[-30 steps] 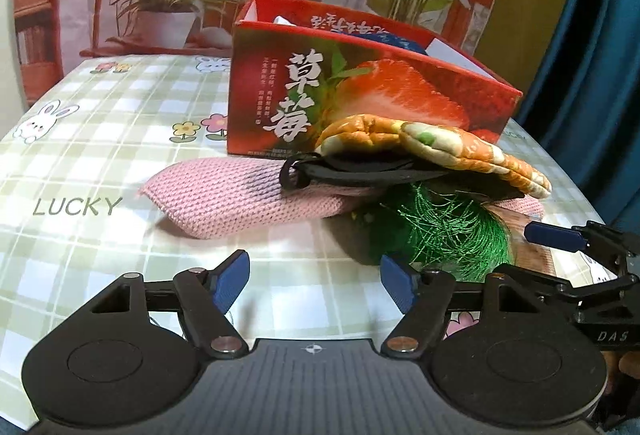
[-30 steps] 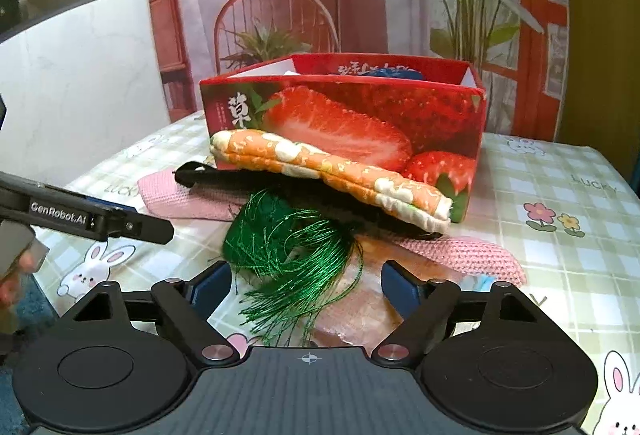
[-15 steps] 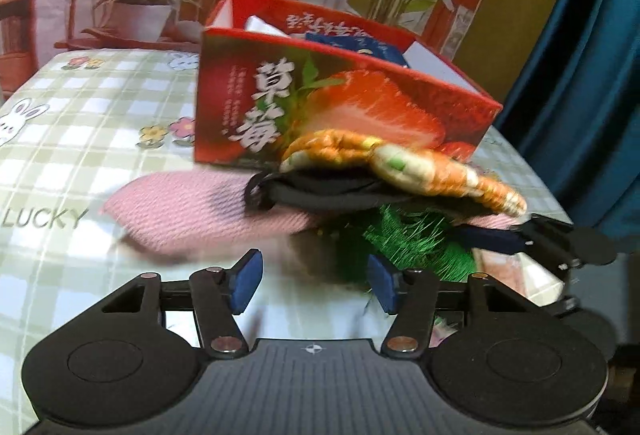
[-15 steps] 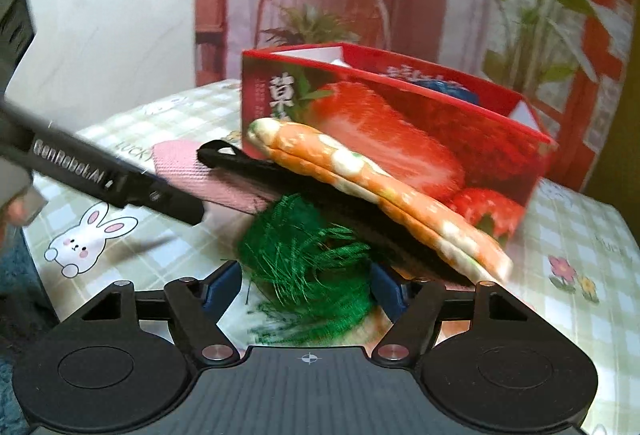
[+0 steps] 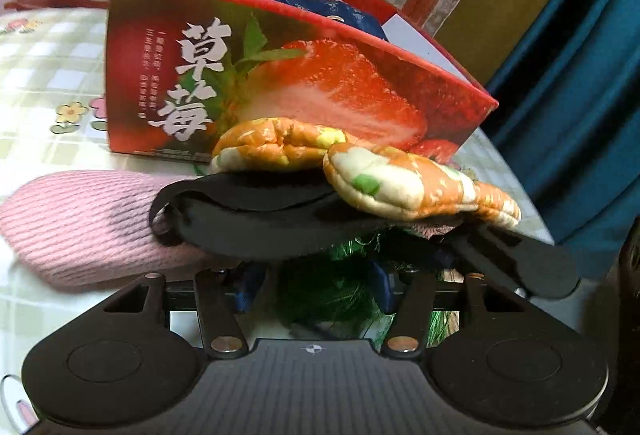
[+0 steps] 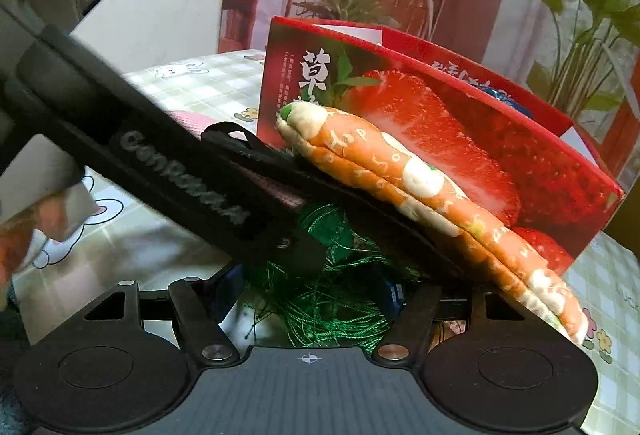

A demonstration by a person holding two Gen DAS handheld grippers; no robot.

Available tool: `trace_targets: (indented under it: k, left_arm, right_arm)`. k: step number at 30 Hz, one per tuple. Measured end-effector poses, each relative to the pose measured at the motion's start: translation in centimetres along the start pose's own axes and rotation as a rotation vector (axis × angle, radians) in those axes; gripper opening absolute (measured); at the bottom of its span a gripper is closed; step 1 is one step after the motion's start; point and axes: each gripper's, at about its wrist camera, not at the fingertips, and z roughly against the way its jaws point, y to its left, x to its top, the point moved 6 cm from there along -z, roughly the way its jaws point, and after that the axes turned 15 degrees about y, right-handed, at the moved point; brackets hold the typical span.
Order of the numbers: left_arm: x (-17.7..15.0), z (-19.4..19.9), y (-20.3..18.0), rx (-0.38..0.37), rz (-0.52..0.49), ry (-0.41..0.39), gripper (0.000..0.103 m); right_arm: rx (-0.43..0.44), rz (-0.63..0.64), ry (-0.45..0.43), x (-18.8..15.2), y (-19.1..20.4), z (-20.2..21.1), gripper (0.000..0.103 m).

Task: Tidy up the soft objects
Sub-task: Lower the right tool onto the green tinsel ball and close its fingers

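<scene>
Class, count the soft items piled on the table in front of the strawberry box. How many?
4: orange quilted mitt on top, black fabric piece beneath it, pink knitted item lowest at left, green tassel underneath. More may be hidden.

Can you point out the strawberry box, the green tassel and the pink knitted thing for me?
strawberry box point(image 5: 320, 91), left wrist view, printed front wall.
green tassel point(image 6: 340, 311), right wrist view, loose threads.
pink knitted thing point(image 5: 80, 219), left wrist view, ribbed top.
</scene>
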Motion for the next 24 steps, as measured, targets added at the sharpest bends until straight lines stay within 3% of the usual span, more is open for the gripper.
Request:
trace_targets:
  k: [8, 14, 24]
  left_arm:
    - [-1.1, -0.9, -0.6, -0.022, -0.026, 0.006, 0.051]
    - [-3.5, 0.1, -0.6, -0.029, -0.042, 0.005, 0.051]
    - [-5.6, 3.1, -1.3, -0.019, -0.071, -0.042, 0.050]
  right_arm:
    - [0.065, -0.098, 0.002, -0.8, 0.2, 0.3, 0.051]
    - [0.096, -0.092, -0.004, -2.8, 1.3, 1.8, 0.045]
    - [0.131, -0.066, -0.021, -3.2, 2.4, 3.8, 0.044]
